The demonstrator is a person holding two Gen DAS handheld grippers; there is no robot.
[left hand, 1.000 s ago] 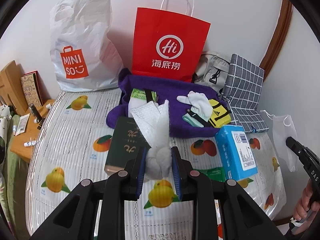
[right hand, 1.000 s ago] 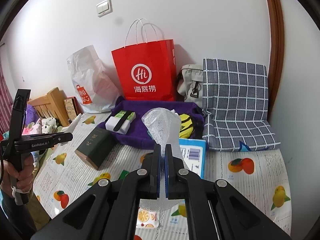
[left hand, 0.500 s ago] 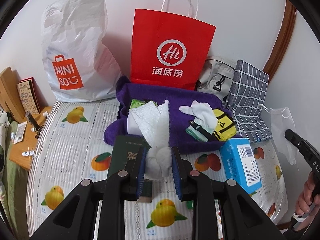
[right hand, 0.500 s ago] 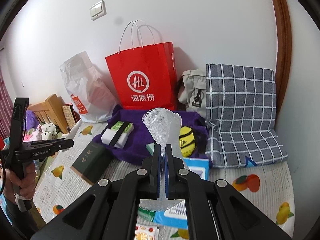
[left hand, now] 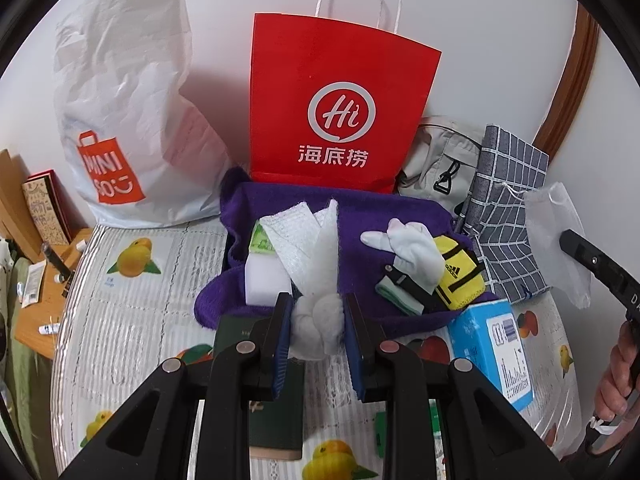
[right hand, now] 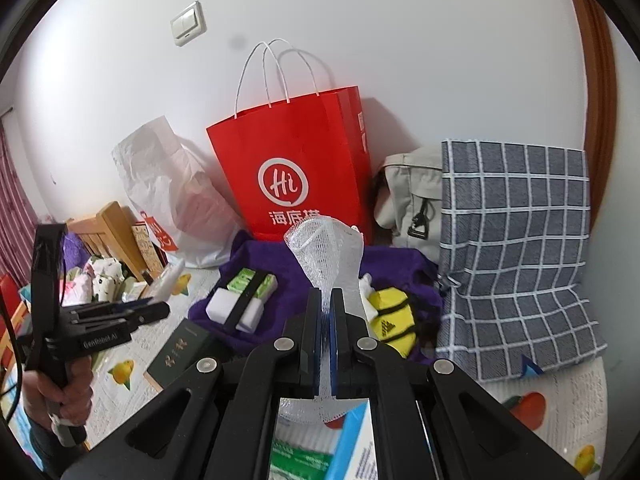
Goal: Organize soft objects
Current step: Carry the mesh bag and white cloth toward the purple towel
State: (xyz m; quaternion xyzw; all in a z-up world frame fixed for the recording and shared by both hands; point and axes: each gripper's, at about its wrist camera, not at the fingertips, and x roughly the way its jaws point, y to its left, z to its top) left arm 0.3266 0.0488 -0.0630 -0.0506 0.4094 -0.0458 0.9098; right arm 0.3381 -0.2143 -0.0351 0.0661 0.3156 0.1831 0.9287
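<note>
My left gripper (left hand: 318, 326) is shut on a knotted white foam wrap (left hand: 316, 276) and holds it above the near edge of a purple towel (left hand: 360, 216). On the towel lie white socks (left hand: 412, 248), a yellow sock (left hand: 458, 280) and a banded white sponge pack (left hand: 264, 276). My right gripper (right hand: 327, 322) is shut on a white foam net sleeve (right hand: 326, 248), held up in front of the red paper bag (right hand: 296, 160). The sleeve also shows at the right of the left wrist view (left hand: 556, 240).
A white Miniso bag (left hand: 124, 120), a beige bag (left hand: 444, 160) and a checked grey cloth bag (right hand: 516, 248) stand along the wall. A dark green box (right hand: 180, 354) and a blue box (left hand: 490, 348) lie on the fruit-print cloth (left hand: 132, 312).
Both grippers have moved forward toward the purple towel and the bags, each still holding its foam piece. The towel and red bag look nearer.
</note>
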